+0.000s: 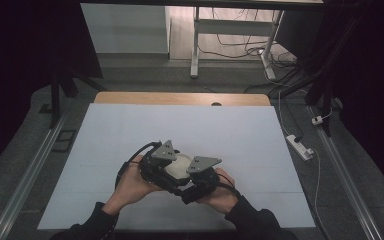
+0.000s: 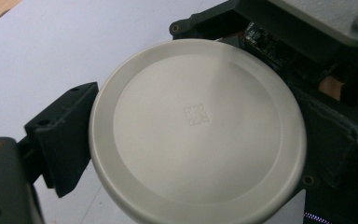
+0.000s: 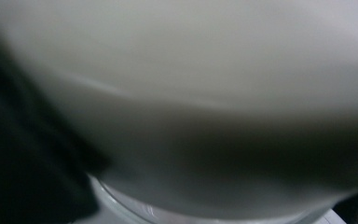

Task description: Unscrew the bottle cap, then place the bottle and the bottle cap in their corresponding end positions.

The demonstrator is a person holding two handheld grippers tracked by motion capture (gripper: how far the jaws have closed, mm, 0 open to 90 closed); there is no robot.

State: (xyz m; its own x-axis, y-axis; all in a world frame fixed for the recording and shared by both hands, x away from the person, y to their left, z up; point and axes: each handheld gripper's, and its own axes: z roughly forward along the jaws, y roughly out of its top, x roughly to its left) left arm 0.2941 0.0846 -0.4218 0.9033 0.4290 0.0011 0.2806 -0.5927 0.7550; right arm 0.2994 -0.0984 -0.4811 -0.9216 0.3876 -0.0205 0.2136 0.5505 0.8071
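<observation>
two hands are coming in from the bottom of the high view, each one carrying a gripper, and they are meeting close together near the front of the bench point(image 1: 130, 125), a little left of its middle. the left gripper point(image 1: 159, 167) and the right gripper point(image 1: 200, 180) are sitting almost against each other, each with a grey three-cornered plate on top, and a pale round lid point(image 1: 179, 166) is showing between them. the person's left hand point(image 1: 130, 185) and right hand point(image 1: 222, 195) are wrapping around the gripper bodies, with dark sleeves trailing off the lower edge.

in the left gripper view the lid point(image 2: 196, 130) is lying flat side up, off-white, with a raised rim and a small square mark stamped at its centre. one black jaw is sitting just beside the lid's left edge, seemingly touching it, and the black body of the right gripper point(image 2: 307, 70) is pressing in from the upper right. i cannot tell whether the left gripper is actually clamped on the lid, because its other jaw is hidden.

in the right gripper view the lid point(image 3: 191, 93) is looming very close and blurred, a pale curved surface with a shadowed underside; how wide this gripper's jaws are standing i cannot tell.

the bench top is pale blue-grey, with a wooden strip point(image 1: 180, 98) along its far edge. beyond it, a white table frame point(image 1: 196, 45) and loose cables point(image 1: 240, 47) are lying on the floor, and a white power strip point(image 1: 300, 146) is resting off the bench's right side.
</observation>
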